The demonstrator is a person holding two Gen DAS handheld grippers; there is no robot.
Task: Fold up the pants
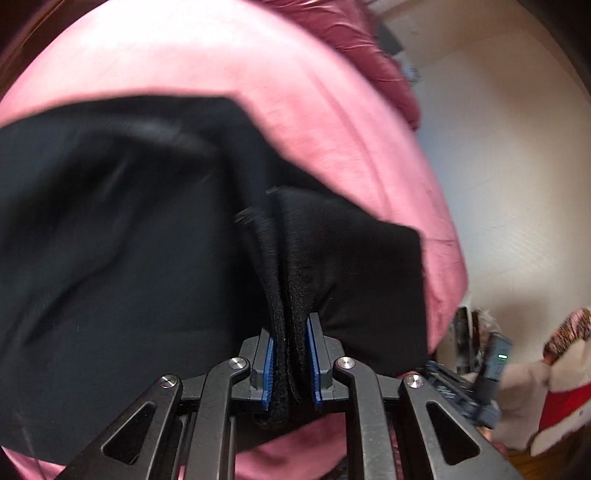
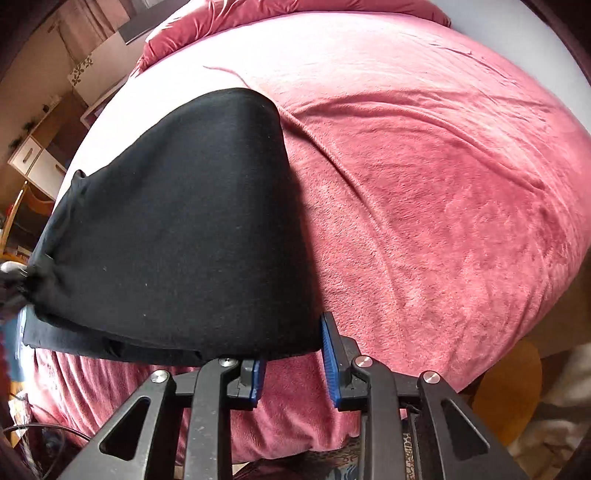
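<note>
Black pants [image 2: 177, 229] lie folded over on a pink blanket-covered bed [image 2: 424, 206]. My left gripper [image 1: 291, 363] is shut on a bunched hem of the pants [image 1: 147, 240], which spread left and right of the blue pads. My right gripper [image 2: 293, 354] is open at the near right corner of the pants; the cloth edge overlaps its left pad and its right pad [image 2: 328, 350] stands free. The left gripper shows at the far left of the right wrist view [image 2: 14, 277], pinching the other corner.
A darker pink duvet [image 2: 295, 11] lies bunched at the bed's far end. A white drawer unit [image 2: 37, 162] stands left of the bed. A wooden stool [image 2: 517, 391] is at the bed's near right. The right gripper shows in the left wrist view [image 1: 484, 384].
</note>
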